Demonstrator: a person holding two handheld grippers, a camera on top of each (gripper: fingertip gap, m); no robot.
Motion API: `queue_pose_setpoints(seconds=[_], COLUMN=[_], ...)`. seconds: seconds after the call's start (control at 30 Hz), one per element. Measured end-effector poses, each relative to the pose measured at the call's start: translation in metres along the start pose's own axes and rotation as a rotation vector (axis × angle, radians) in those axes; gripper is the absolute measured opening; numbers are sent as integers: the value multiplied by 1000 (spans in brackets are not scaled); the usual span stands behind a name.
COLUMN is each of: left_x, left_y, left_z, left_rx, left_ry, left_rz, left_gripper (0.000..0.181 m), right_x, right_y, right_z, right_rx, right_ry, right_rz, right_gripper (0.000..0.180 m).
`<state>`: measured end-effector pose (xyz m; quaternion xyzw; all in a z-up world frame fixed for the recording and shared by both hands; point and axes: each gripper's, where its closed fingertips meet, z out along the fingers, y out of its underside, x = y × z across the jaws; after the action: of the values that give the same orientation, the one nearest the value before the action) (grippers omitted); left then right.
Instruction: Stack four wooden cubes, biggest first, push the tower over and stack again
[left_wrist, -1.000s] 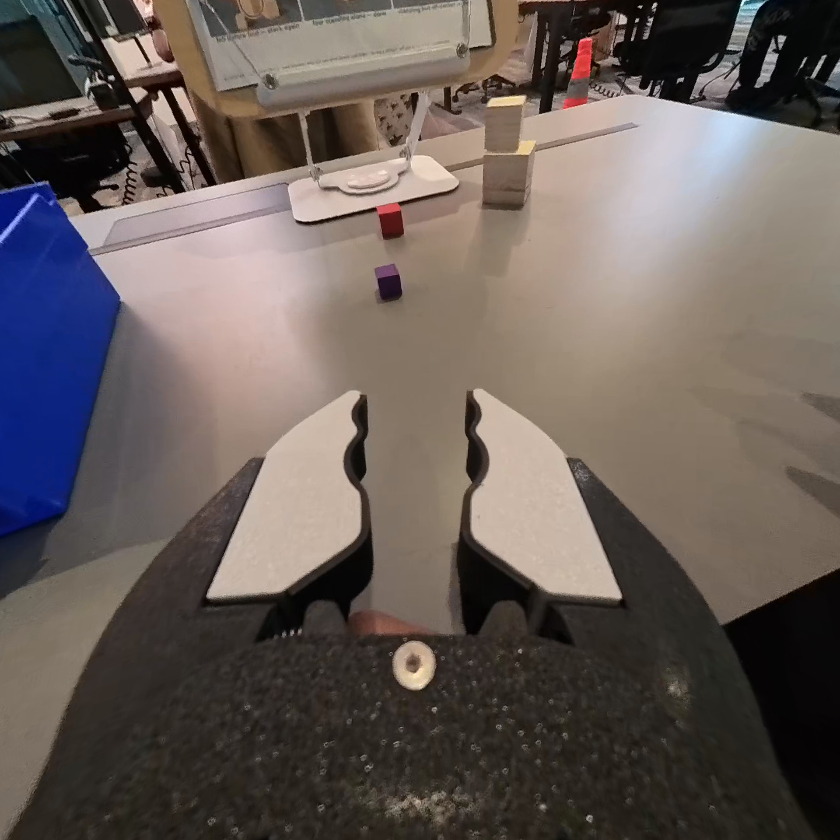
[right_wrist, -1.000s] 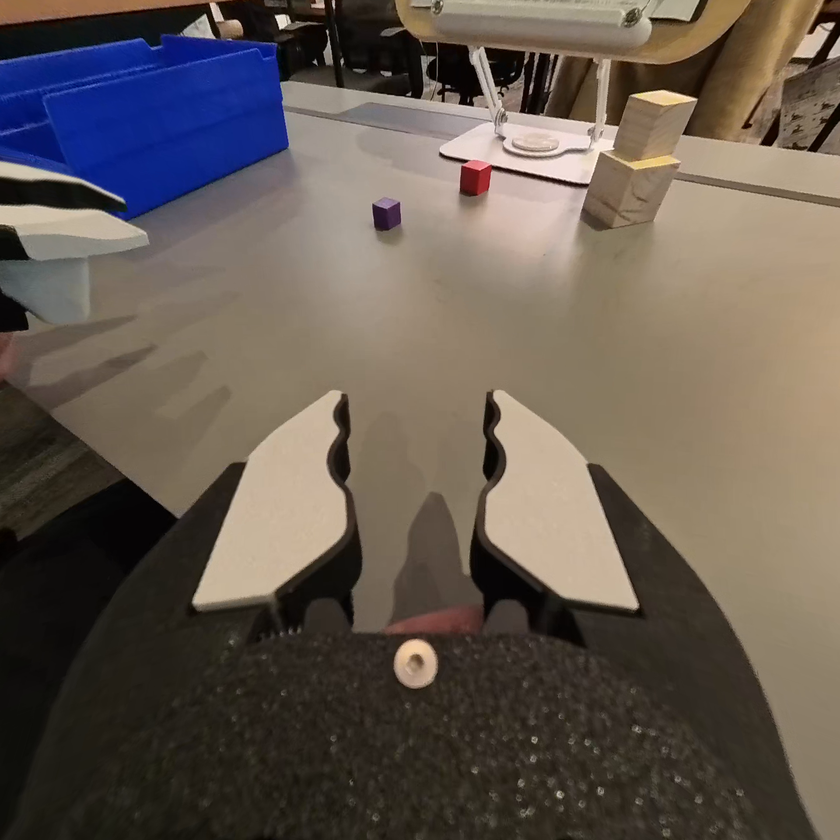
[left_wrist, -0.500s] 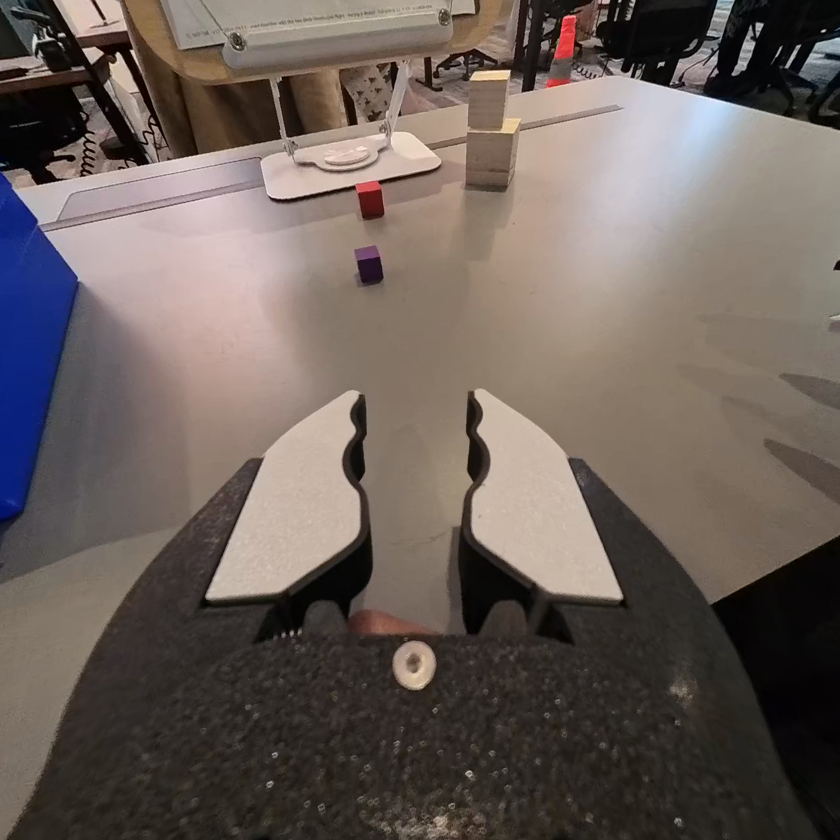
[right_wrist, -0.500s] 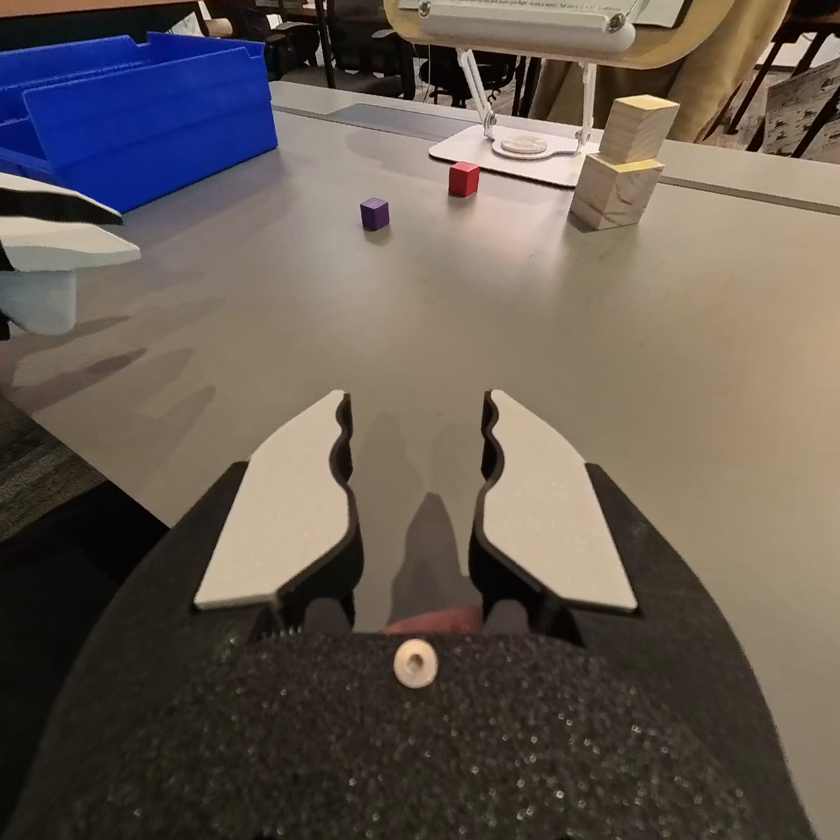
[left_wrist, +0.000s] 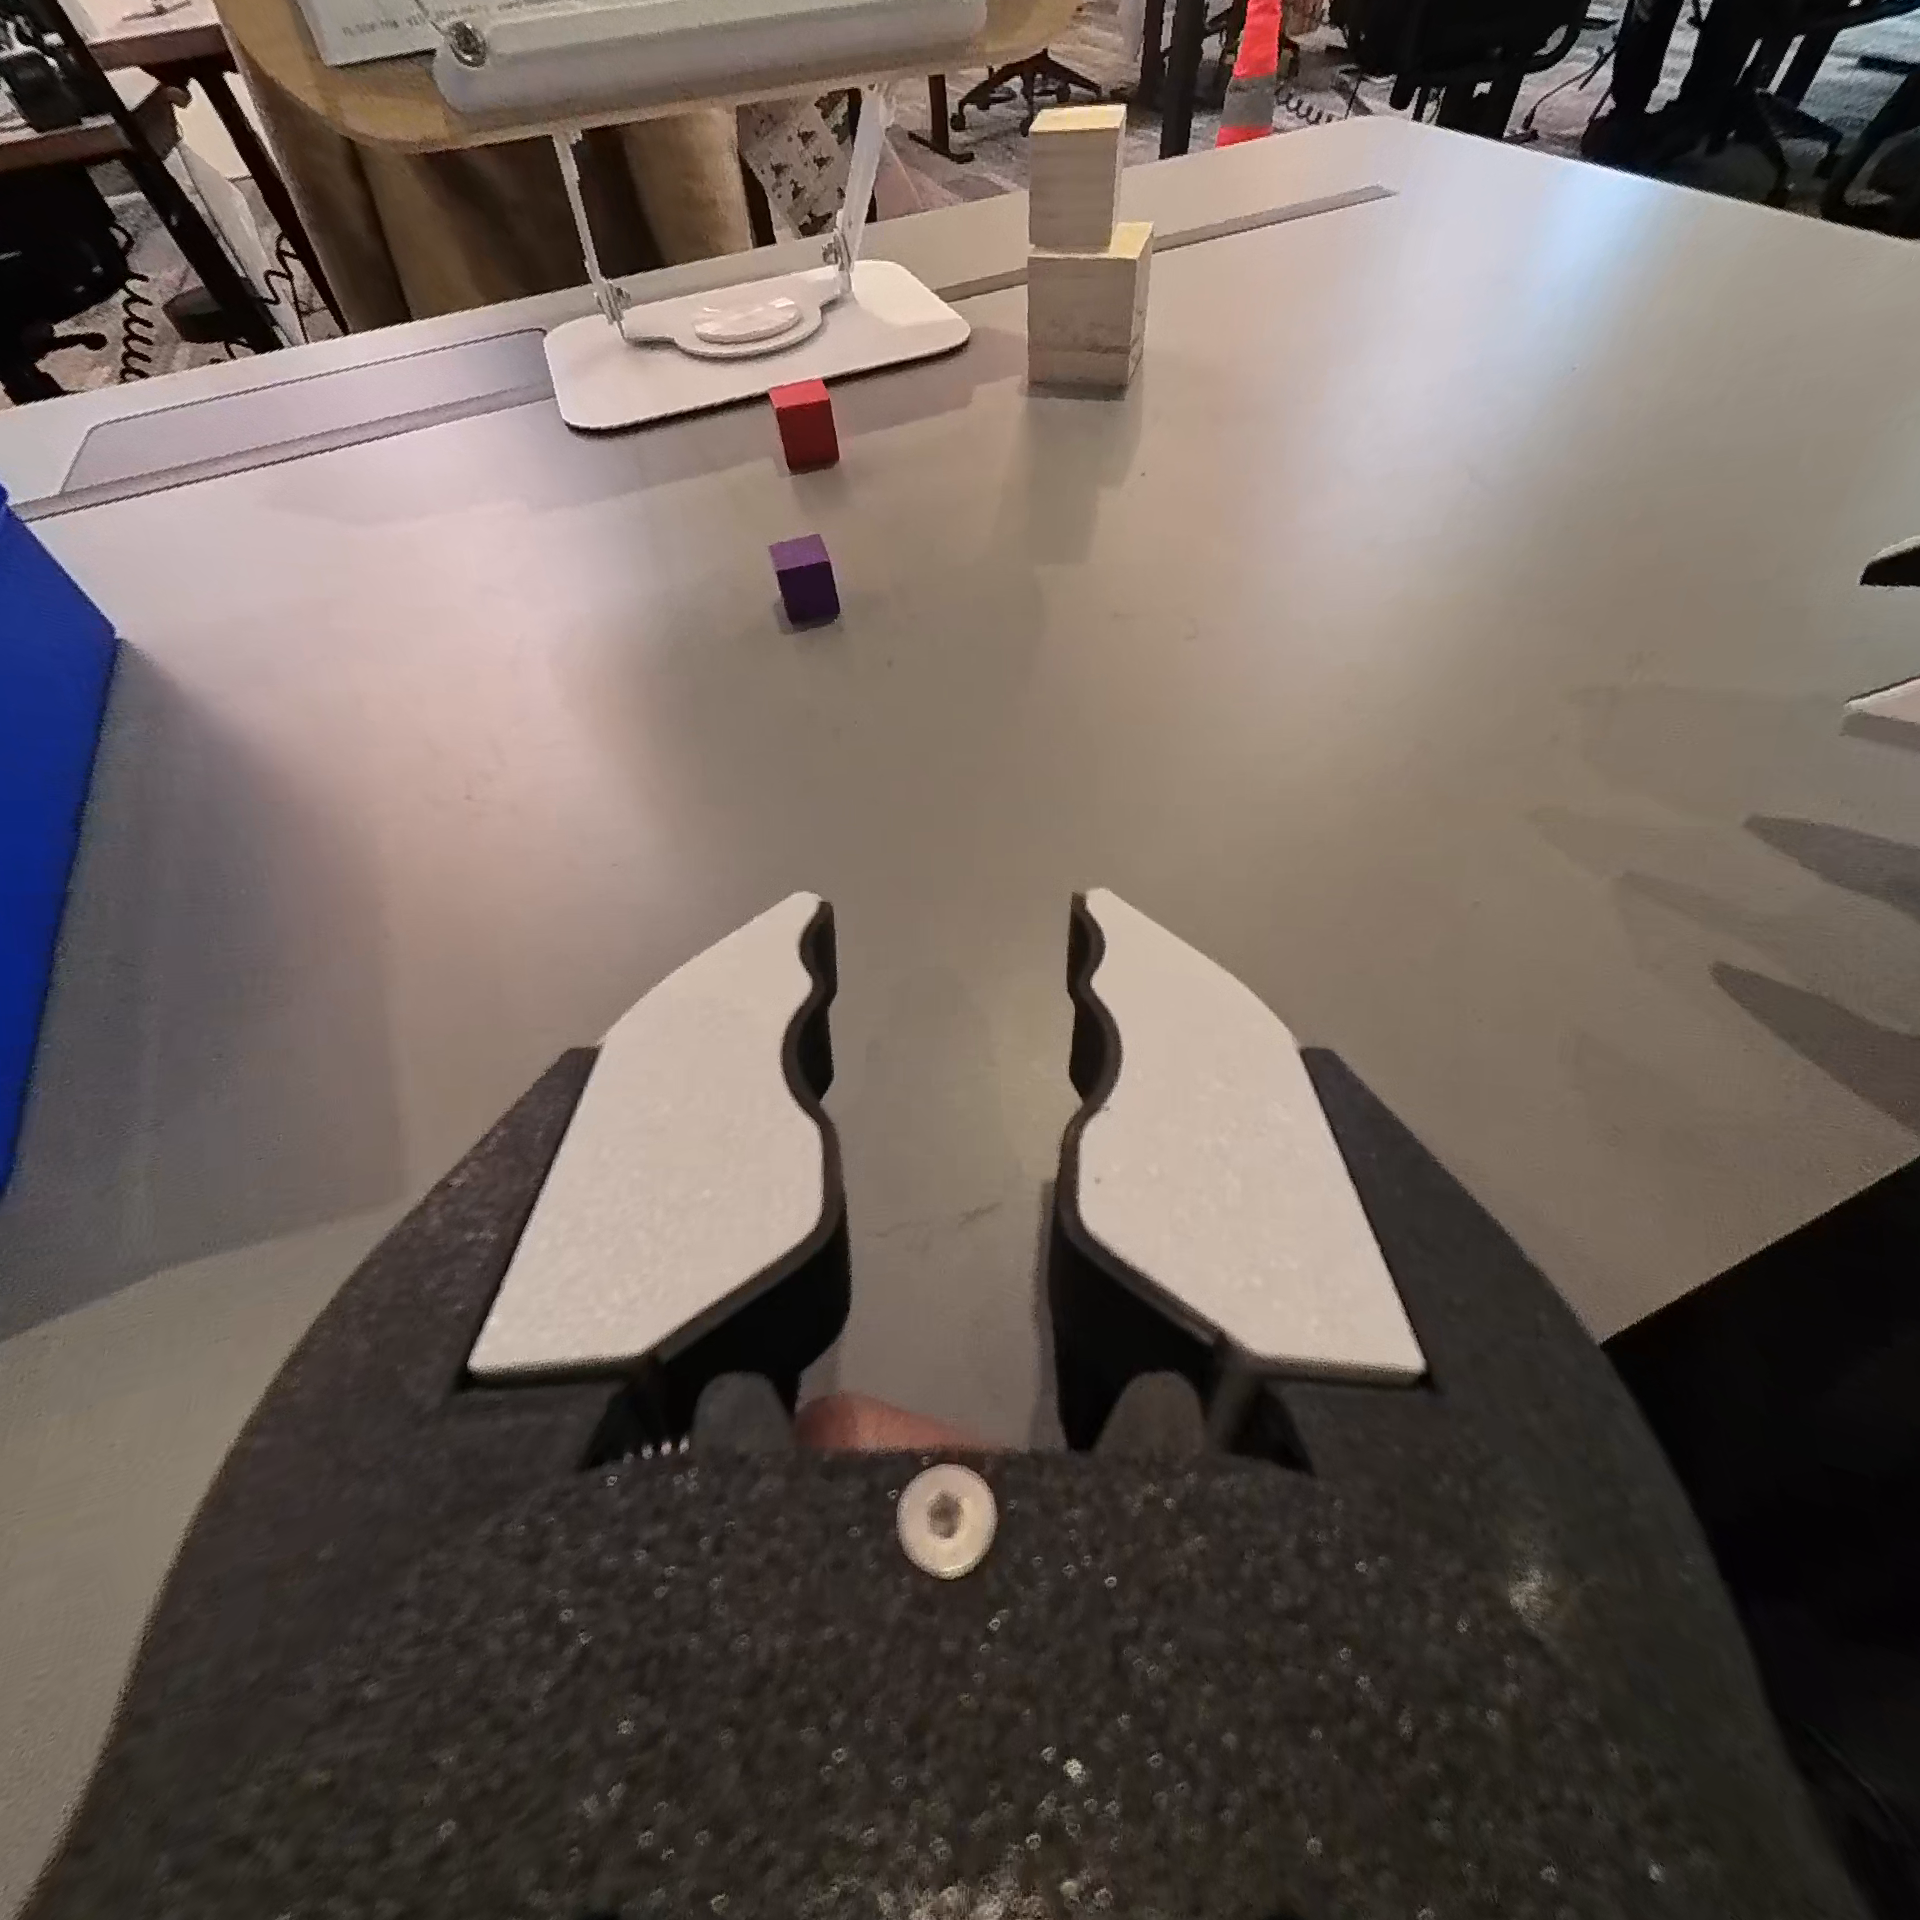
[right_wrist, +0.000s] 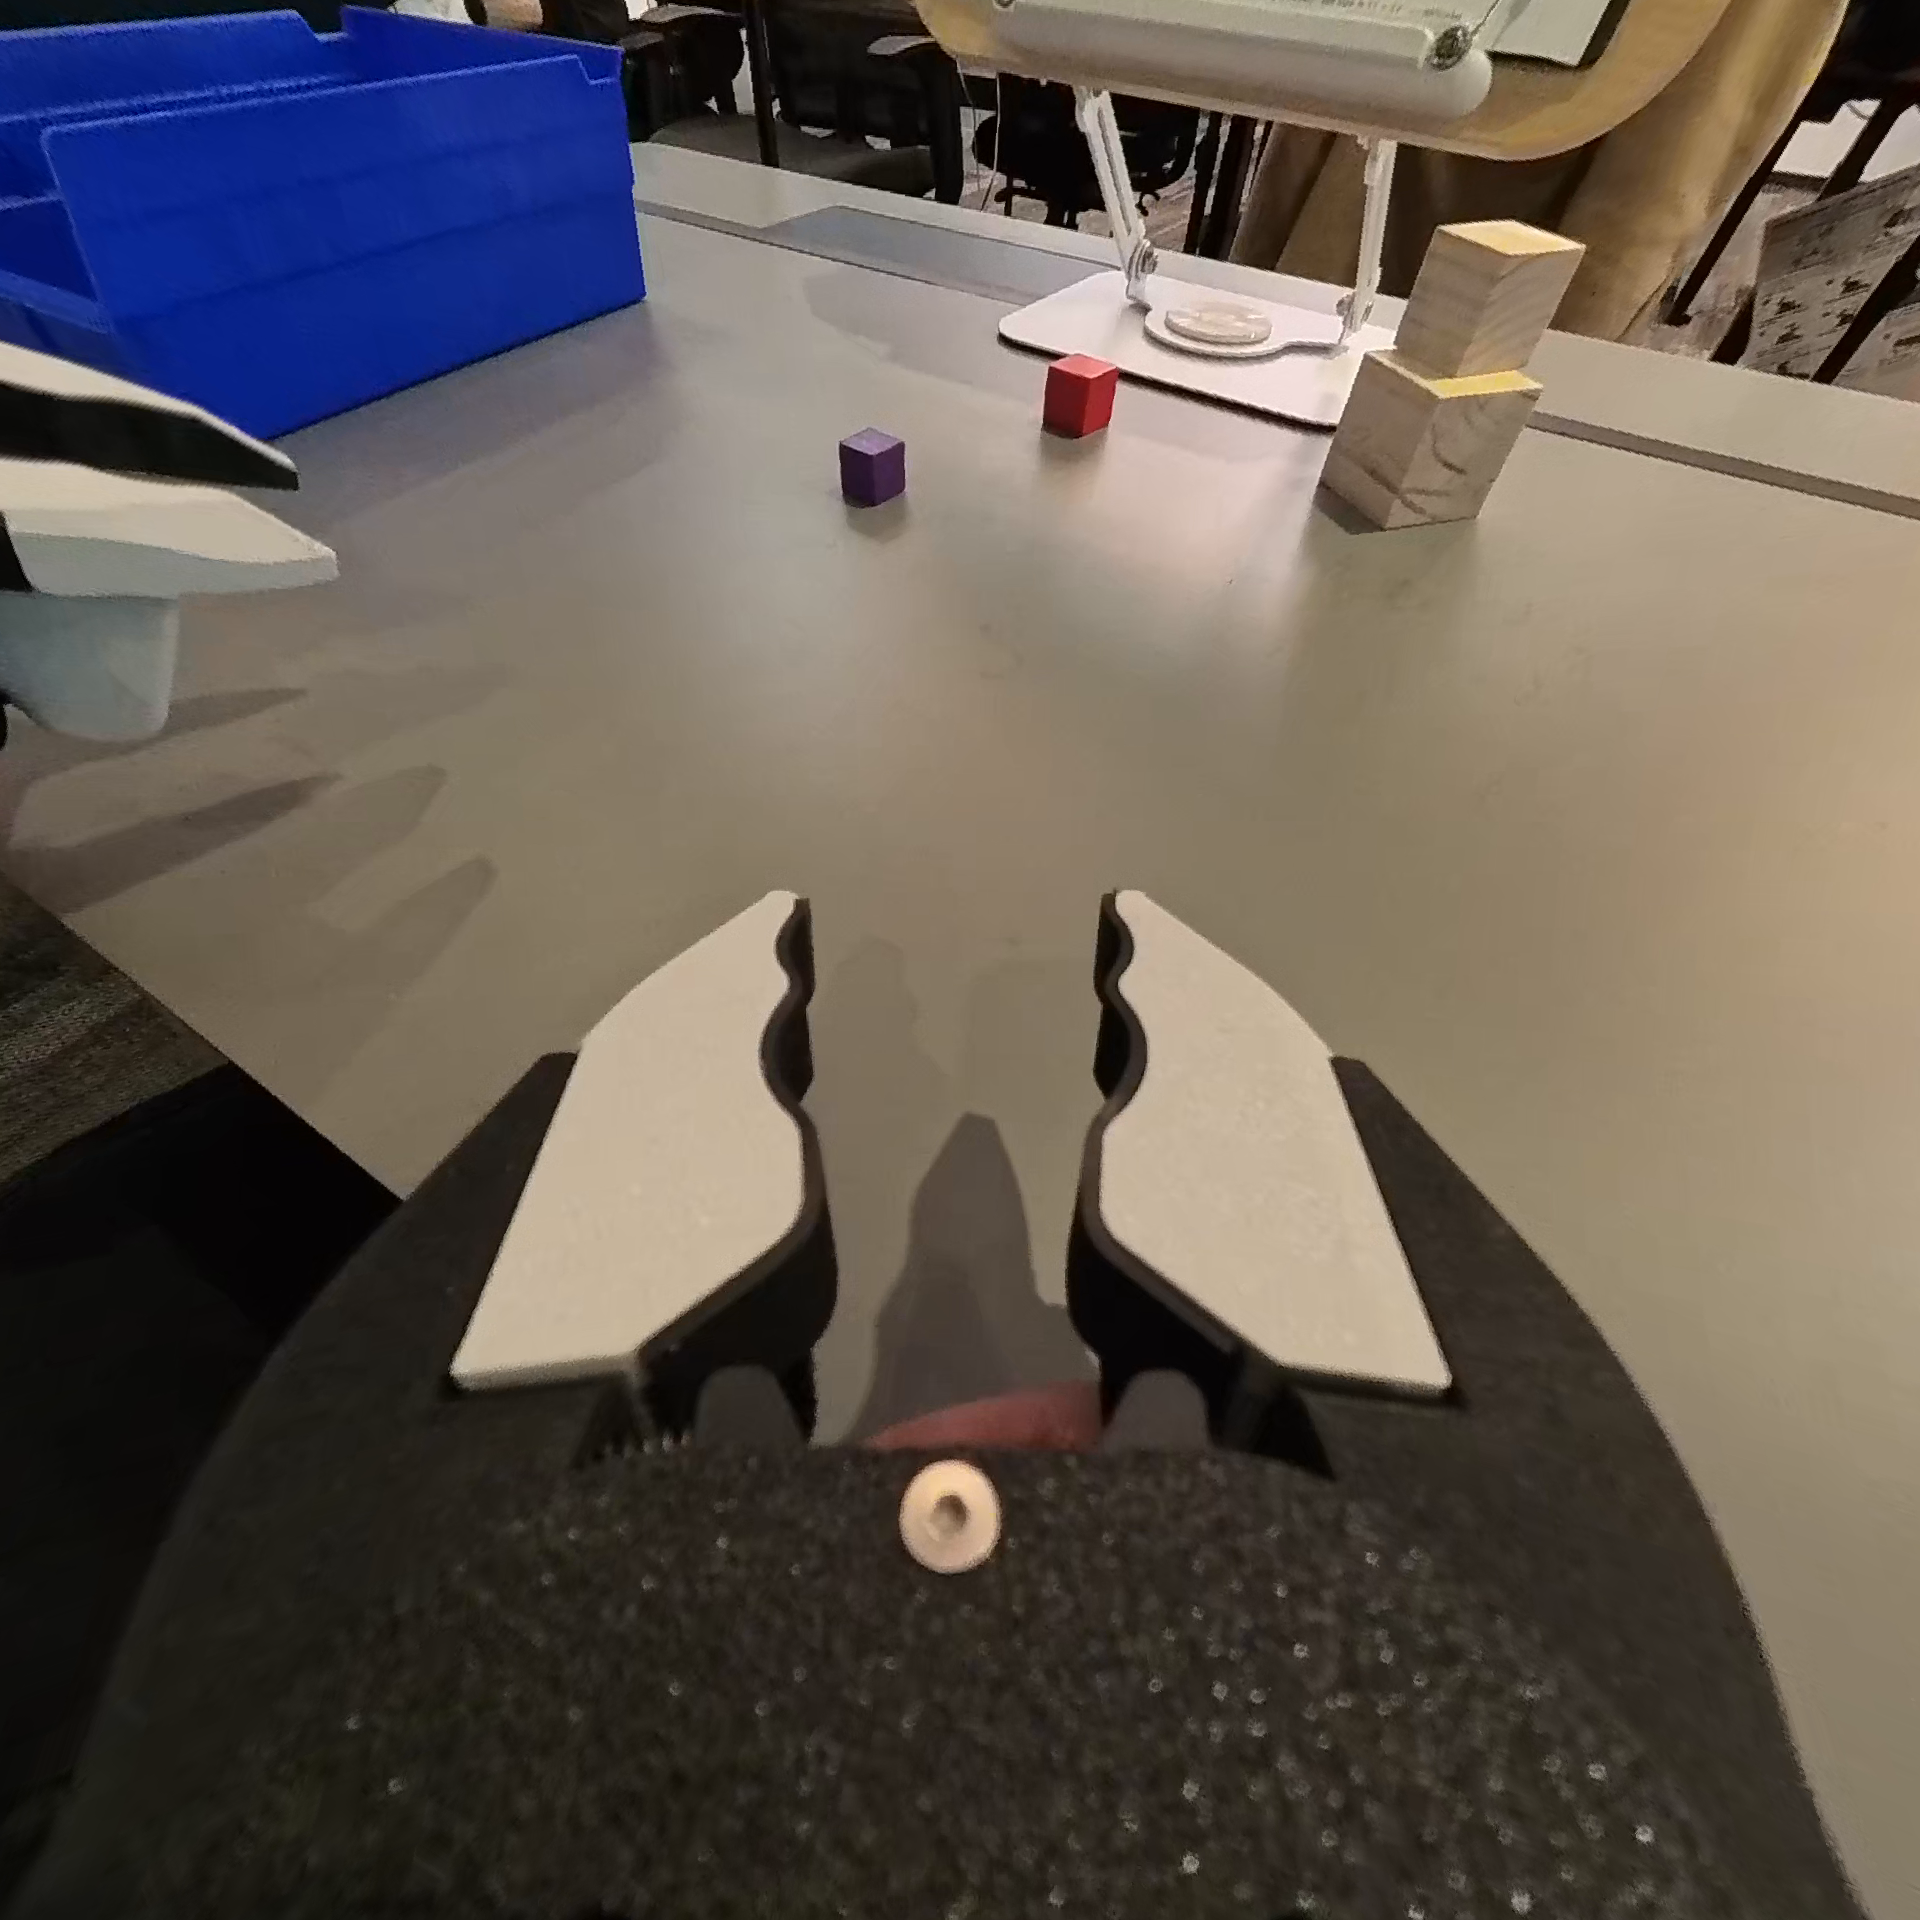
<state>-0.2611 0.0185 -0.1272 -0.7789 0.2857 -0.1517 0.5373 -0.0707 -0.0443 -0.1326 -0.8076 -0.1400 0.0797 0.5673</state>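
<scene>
At twelve o'clock across the grey table, two pale wooden cubes stand stacked, the upper one sitting skewed on the lower. I hold my left gripper and right gripper low near the table's near edge, both with jaws parted and empty. Nearer, toward eleven o'clock, the red cube and purple cube wait apart. I judge a clumsy placement could topple that offset pair early.

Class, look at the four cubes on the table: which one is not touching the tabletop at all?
The upper pale wooden cube: it sits on the larger pale cube, while the red cube and purple cube rest directly on the table.
</scene>
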Motion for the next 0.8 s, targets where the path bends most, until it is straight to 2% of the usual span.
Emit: queue_pose_setpoints(seconds=[0.17,0.3,0.5,0.63,0.8], left_x=[3,5,6,6,9], left_y=[-1,-4,-5,-7,-3], left_z=[-1,-4,-4,-4,-2], left_rx=[-5,4,7,12,1], left_ry=[8,21,23,30,55], left_rz=[11,8,40,57,77], left_gripper=[42,42,42,42,42], right_x=[1,23,105,160,203], right_y=[-3,-29,-67,-88,-80], right_z=[4,27,127,193,250], right_rx=[-9,-39,-179,-212,-286], right_ry=[-14,-27,12,53,63], right_rz=[-20,-35,-121,-143,-143], right_gripper=[50,53,63,65,71])
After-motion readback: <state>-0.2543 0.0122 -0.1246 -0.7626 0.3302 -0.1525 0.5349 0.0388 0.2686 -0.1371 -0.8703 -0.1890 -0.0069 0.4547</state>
